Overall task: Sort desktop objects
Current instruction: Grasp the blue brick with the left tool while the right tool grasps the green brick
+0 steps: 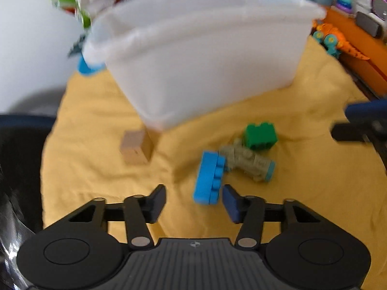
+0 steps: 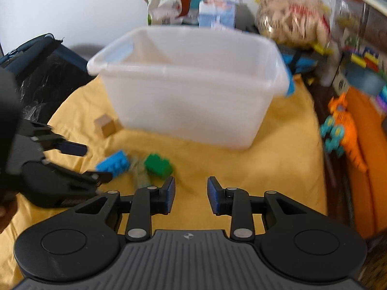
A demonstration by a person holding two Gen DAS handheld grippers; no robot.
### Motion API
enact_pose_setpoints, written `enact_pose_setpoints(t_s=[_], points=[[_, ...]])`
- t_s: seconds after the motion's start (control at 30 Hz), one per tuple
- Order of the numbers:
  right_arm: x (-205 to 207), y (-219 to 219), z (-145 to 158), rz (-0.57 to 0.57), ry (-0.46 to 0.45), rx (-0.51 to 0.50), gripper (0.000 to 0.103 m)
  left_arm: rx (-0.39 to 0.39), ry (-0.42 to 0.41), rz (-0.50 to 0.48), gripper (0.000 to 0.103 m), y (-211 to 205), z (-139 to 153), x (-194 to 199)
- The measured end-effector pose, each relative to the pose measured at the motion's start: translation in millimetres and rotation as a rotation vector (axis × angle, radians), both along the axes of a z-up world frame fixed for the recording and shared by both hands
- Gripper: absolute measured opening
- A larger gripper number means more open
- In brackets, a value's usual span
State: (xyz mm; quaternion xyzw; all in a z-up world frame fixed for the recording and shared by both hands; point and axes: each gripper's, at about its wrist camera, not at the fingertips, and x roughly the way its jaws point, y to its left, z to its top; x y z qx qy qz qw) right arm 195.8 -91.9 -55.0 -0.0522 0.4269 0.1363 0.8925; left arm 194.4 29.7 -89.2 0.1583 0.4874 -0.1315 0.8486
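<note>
STEP: you reach for the blue brick (image 1: 209, 177) | WHERE: on the yellow cloth (image 1: 96, 111), near side of the clear bin (image 1: 205, 60) | TONGS: left gripper (image 1: 193, 201) half-open, empty; right gripper (image 2: 191, 194) narrow, empty | NEXT: straddle the brick, then close.

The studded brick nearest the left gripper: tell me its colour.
Bright blue. The brick shows best in the left wrist view, just ahead of the left gripper.

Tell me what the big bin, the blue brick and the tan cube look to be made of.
Bin: likely plastic, translucent milky white; light passes through its walls.
Blue brick: likely moulded plastic, opaque, uniform colour, studs along one face.
Tan cube: probably wood or cardboard, matte and pale brown; blur hides any grain, so it stays open.
</note>
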Motion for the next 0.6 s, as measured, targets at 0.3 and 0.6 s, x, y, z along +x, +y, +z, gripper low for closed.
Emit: enact_pose_setpoints(t_s=[0.3, 0.6], points=[[3.4, 10.7, -22.3, 0.102, 0.031, -0.001, 0.033, -0.045, 0.022, -0.072, 0.025, -4.3, -10.0, 13.2], [33.8, 38.0, -44.8, 0.287, 0.002, -0.114, 0.033, -0.049, 0.031, -0.061, 0.025, 19.9, -8.6, -12.8]])
